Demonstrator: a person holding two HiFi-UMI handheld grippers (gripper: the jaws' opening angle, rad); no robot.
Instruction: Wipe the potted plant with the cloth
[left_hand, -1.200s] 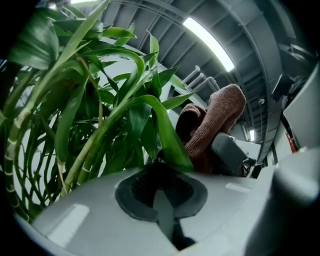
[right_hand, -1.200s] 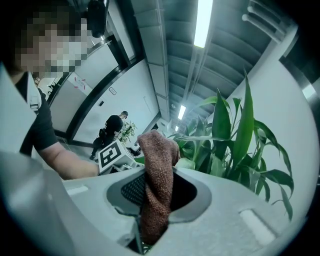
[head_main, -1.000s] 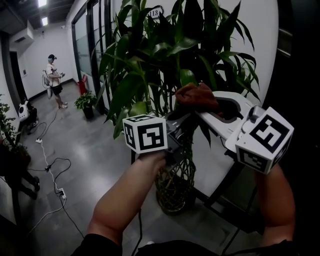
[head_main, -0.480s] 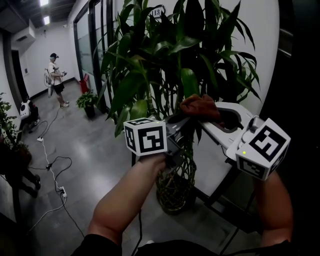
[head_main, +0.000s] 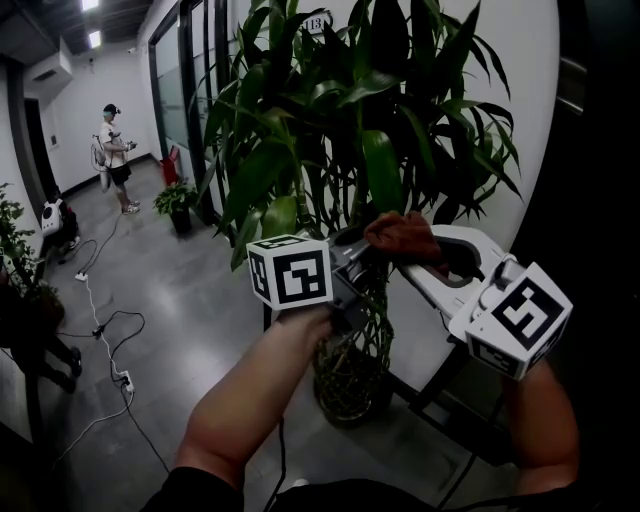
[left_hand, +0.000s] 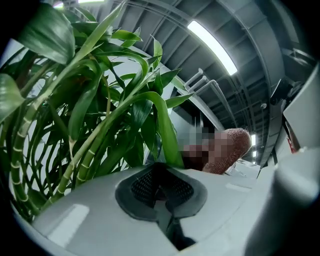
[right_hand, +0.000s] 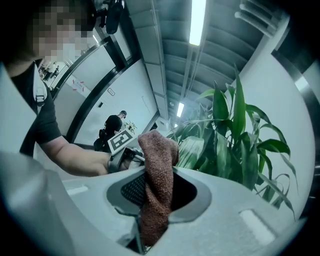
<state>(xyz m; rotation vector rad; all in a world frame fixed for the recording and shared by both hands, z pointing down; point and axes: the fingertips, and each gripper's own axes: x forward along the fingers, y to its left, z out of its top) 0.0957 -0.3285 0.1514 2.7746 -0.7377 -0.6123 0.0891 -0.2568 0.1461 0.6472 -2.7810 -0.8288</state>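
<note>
floor (head_main: 180, 320): dark, glossy, running down a corridor toward the upper left of the head view.

wall (head_main: 525, 60): white, behind the big plant.

potted plant (head_main: 340, 120): tall, with long green leaves and ringed stalks. it stands at the floor's edge against the wall, in a woven pot (head_main: 350, 385). one broad leaf (head_main: 380, 170) hangs down toward both tools.

person (head_main: 113, 160): standing at the far end of the floor, well apart from the plant.

small plant (head_main: 175, 205): low and potted, on the floor by the glass doors, near that person.

cables (head_main: 100, 330): loose on the floor's left side.

right gripper (right_hand: 156, 200): held level at the right of the head view, with a marker cube (head_main: 520, 320) at its rear. its jaws are clamped on the cloth.

left gripper (left_hand: 162, 187): held at centre, tilted slightly upward, with a marker cube (head_main: 290, 270) at its rear. its jaws are closed together. a curved leaf (left_hand: 167, 130) comes down to their tips; whether it is pinched cannot be told.

cloth (right_hand: 159, 155): reddish-brown and nubbly. it is gripped at its lower part between the right jaws, with the rest bunched above them. in the head view it sits at the lower end of the broad leaf, just beside the left gripper's tips.
</note>
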